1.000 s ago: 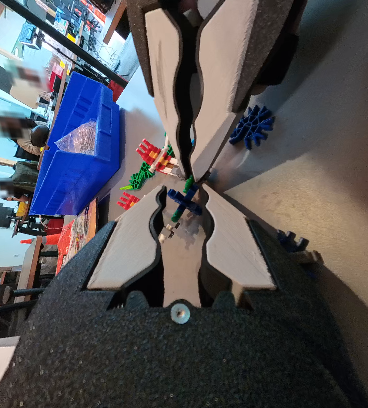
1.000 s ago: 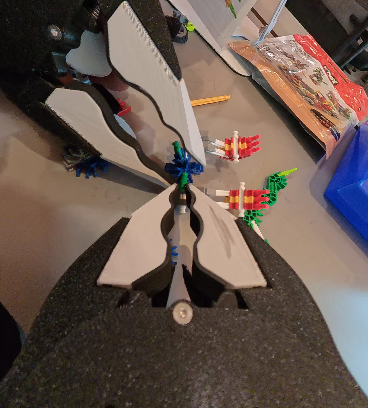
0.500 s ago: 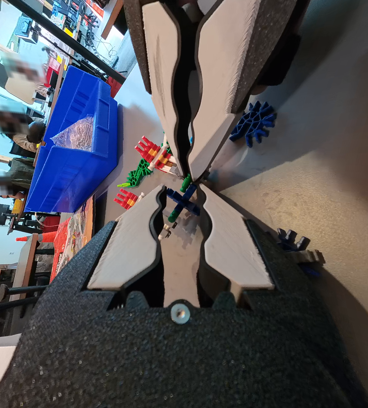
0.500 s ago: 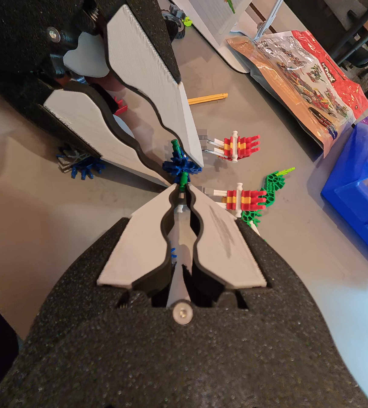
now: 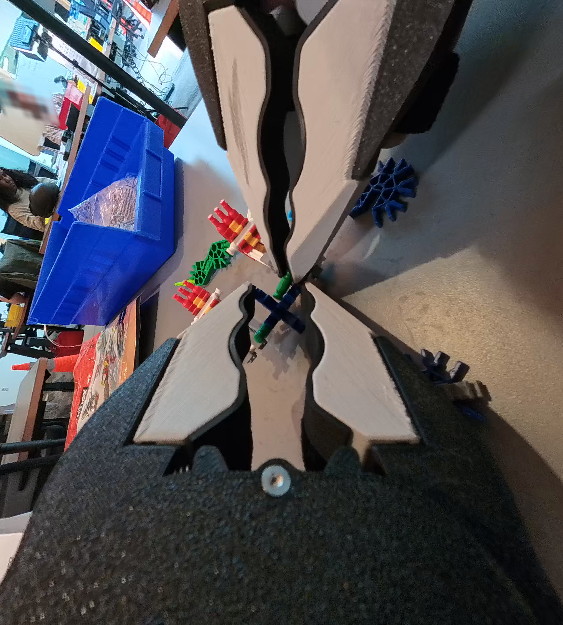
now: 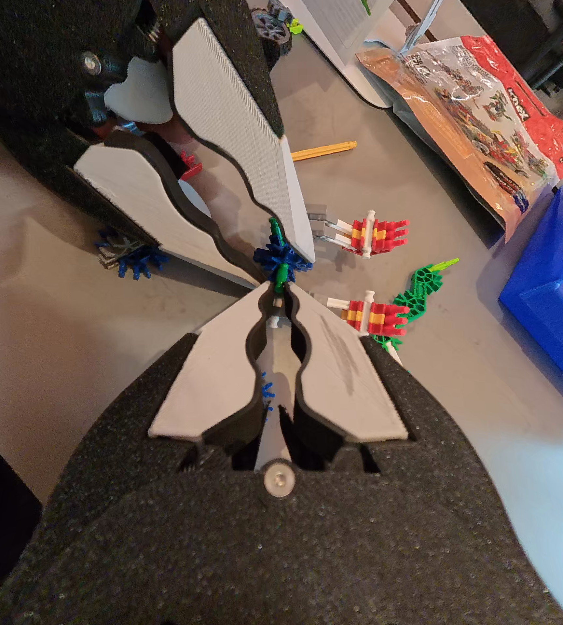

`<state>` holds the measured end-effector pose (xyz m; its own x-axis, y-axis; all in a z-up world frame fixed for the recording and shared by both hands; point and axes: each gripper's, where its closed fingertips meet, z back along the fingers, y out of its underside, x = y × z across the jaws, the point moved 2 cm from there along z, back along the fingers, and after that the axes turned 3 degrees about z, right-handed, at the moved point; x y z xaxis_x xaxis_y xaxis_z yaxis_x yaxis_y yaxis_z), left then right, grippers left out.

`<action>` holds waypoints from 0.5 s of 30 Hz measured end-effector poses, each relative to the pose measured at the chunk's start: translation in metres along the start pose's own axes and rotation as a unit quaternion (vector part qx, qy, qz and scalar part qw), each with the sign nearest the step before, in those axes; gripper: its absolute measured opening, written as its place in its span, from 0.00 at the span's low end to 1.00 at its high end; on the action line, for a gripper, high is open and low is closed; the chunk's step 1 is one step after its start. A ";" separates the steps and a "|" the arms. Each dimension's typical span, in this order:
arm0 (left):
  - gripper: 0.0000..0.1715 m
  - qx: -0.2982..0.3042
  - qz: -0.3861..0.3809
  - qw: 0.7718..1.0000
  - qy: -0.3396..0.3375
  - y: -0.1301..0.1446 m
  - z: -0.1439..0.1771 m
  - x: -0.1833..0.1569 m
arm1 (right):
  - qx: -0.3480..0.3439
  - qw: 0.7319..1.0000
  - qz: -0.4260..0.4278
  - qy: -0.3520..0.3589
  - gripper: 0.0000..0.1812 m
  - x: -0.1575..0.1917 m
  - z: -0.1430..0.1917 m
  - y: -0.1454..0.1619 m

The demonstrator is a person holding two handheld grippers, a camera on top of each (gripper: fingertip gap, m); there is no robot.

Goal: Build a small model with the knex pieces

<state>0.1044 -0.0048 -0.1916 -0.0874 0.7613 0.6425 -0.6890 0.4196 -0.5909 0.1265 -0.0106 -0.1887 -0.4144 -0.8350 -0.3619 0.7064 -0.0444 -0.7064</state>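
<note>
My left gripper (image 5: 278, 285) is shut on a blue snowflake-shaped connector (image 5: 282, 307) with a green rod (image 5: 266, 326) pushed through it, just above the grey table (image 5: 476, 304). My right gripper (image 5: 287, 274) comes in from the top of the left wrist view, tip to tip with the left one, and is shut on the rod's other end. In the right wrist view my right gripper (image 6: 277, 287) pinches the green rod (image 6: 280, 273). The blue connector (image 6: 283, 255) sits between the fingers of the left gripper (image 6: 285, 269). A small white piece (image 6: 274, 319) shows between the right fingers.
Two red, yellow and white assemblies (image 6: 374, 233) (image 6: 371, 314) and a green piece (image 6: 418, 291) lie just right. A blue bin (image 6: 560, 287) and a printed bag (image 6: 476, 101) are beyond. A yellow rod (image 6: 324, 150) and loose blue connectors (image 6: 134, 260) (image 5: 385, 196) lie nearby. Both grippers' tips are close together, under 4 cm apart.
Both grippers stay shut tip to tip on the connector and rod. The pair has only drifted slightly over the table.
</note>
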 end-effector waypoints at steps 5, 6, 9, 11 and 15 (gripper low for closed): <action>0.15 -0.001 -0.001 1.000 0.001 0.000 0.000 0.000 | 0.003 1.000 -0.012 -0.003 0.03 0.000 -0.001 0.000; 0.15 -0.001 -0.003 1.000 0.000 0.000 0.000 -0.001 | 0.002 1.000 -0.015 -0.004 0.03 0.000 -0.001 0.000; 0.15 -0.003 0.000 1.000 -0.001 -0.001 0.000 -0.001 | 0.004 1.000 -0.018 -0.001 0.03 0.000 -0.001 0.000; 0.15 -0.003 -0.001 1.000 -0.003 -0.001 0.000 -0.001 | 0.008 1.000 -0.016 0.005 0.03 0.001 -0.001 0.000; 0.15 -0.003 -0.002 1.000 -0.005 -0.001 0.000 -0.001 | 0.024 0.999 -0.007 0.023 0.02 0.002 0.000 0.000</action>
<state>0.1051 -0.0060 -0.1919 -0.0921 0.7547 0.6495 -0.6852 0.4253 -0.5913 0.1250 -0.0122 -0.1896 -0.4484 -0.8087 -0.3807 0.7271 -0.0824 -0.6815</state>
